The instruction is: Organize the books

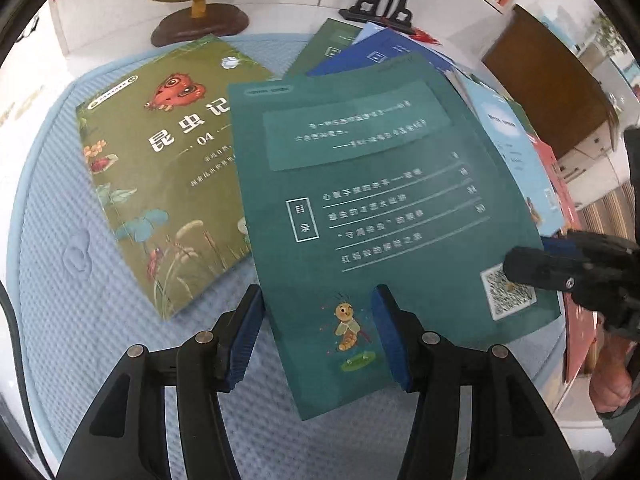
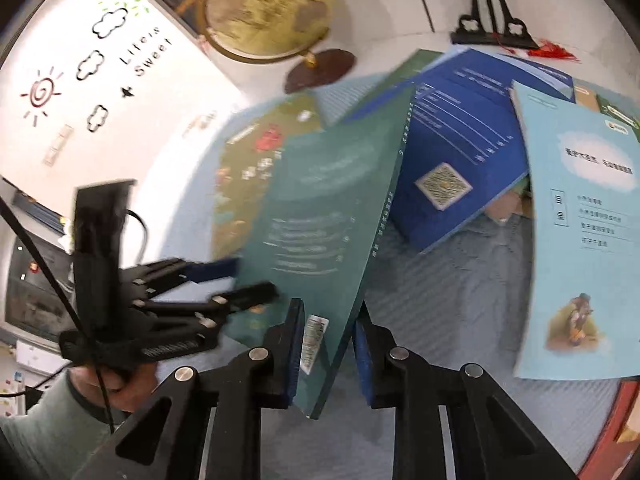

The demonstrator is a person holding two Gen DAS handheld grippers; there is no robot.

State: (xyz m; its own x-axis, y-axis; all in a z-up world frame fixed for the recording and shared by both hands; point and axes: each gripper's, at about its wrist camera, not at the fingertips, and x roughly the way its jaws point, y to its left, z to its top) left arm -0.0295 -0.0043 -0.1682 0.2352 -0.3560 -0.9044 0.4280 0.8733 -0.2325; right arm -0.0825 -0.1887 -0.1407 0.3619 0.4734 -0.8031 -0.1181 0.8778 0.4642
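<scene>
Item: teal book, thin softcover, back cover up, printed with white contents lines, a small cartoon insect and a code square at one corner. It lies tilted over the quilted mat, overlapping an olive-green book with a red insect and flower artwork on its front.

Right hand-held gripper: blue-padded jaws set either side of the teal book's lower corner near the barcode label, closed onto the thin cover edge; the book rises edge-on between them in the right wrist view.

Left hand-held gripper: jaws apart, straddling the teal book's near edge; one pad rests on the cover, the other stands beside the edge, nothing pinched.

Adjacent stock: dark blue book, fanned behind the teal one; pale blue book with a cloud panel and a small figure; a red-orange cover beneath at the margin. All glossy, flat, rectangular.

Surface: light blue mat, waffle-textured, rounded border, laid on a white tabletop.

Surroundings: yellowed globe on a dark wooden base; black ornate metal stand with a red tassel; white wall with cloud and sun decals; a brown wooden box; a row of book spines at the far edge.

Person: a hand and grey-green sleeve holding the left tool.
</scene>
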